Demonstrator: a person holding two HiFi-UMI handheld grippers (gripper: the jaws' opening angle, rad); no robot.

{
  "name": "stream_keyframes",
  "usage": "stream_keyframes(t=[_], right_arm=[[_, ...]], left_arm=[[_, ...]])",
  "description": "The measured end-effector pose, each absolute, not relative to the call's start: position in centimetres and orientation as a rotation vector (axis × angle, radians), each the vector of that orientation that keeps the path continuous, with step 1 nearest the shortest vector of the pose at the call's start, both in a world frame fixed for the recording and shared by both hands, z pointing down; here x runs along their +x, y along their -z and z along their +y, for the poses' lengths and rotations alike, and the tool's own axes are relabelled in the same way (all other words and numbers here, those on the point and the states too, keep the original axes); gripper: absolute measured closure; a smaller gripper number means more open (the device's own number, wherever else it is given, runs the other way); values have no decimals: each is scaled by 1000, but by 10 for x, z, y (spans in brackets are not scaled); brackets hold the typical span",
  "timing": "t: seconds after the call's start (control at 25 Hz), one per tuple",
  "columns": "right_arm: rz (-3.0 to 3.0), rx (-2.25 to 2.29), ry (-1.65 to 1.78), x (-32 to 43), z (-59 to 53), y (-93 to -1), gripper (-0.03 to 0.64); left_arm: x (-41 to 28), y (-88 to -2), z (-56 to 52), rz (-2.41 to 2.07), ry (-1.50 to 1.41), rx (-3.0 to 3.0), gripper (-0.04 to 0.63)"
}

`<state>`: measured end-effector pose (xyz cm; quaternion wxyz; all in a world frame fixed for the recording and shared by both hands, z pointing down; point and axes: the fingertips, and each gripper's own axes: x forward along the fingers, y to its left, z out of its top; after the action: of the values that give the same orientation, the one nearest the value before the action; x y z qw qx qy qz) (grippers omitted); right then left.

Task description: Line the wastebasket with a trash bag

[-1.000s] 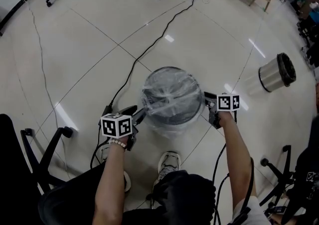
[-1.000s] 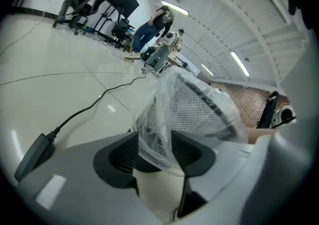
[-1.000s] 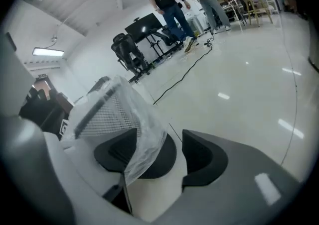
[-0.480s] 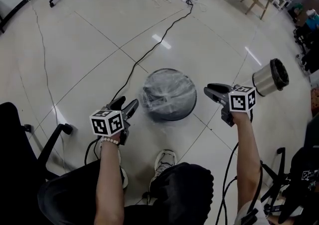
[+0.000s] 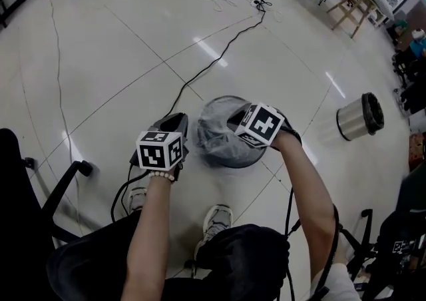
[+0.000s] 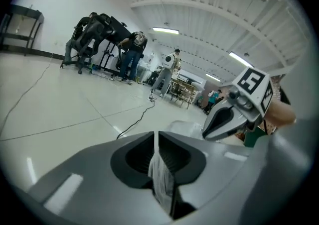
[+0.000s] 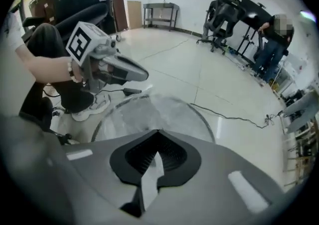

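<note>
The round grey wastebasket [image 5: 226, 154] stands on the floor in front of my feet, with a clear trash bag [image 5: 212, 126] draped over its mouth. My left gripper [image 5: 180, 120] is at the basket's left rim; its jaws are closing, and in the left gripper view [image 6: 157, 134] a strip of bag film [image 6: 161, 176] is pinched between the pads. My right gripper [image 5: 233, 118] hangs over the basket's mouth and points steeply down. It is shut [image 7: 158, 132] on another fold of the film [image 7: 148, 183], above the bagged basket [image 7: 149, 112].
A second silver bin [image 5: 358, 116] lies on its side at the right. A black cable [image 5: 206, 66] runs across the tiles to the basket. An office chair base [image 5: 63, 183] is at my left, and my shoe [image 5: 214, 221] is just below the basket.
The right gripper swung in from the right to over the basket and rolled downward. The left gripper rose toward the basket's left rim and went from open to shut on the film.
</note>
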<state>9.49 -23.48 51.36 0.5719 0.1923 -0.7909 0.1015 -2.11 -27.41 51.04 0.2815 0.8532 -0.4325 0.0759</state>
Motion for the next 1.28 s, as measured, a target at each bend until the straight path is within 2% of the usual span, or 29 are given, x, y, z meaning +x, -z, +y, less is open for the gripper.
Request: stream_keyframes(t=[0.16,0.4,0.72,1.28], right_arm=[[-1726,296,-249,98,-229,-577,617],[-1710,234,-274,100,-225,-636,617],[-1762,123,-320,85,-221,-690,617],[-1680,31,-333,96,-216,-755,617]], left_arm=[[-1,-491,-294,-1062,-166,2387,555],[28,-511,-315,-938,-305,2439,555],[39,-554,-318,-875,-502,2456,578],[45,-583,-310,-826,-502,2425,580]])
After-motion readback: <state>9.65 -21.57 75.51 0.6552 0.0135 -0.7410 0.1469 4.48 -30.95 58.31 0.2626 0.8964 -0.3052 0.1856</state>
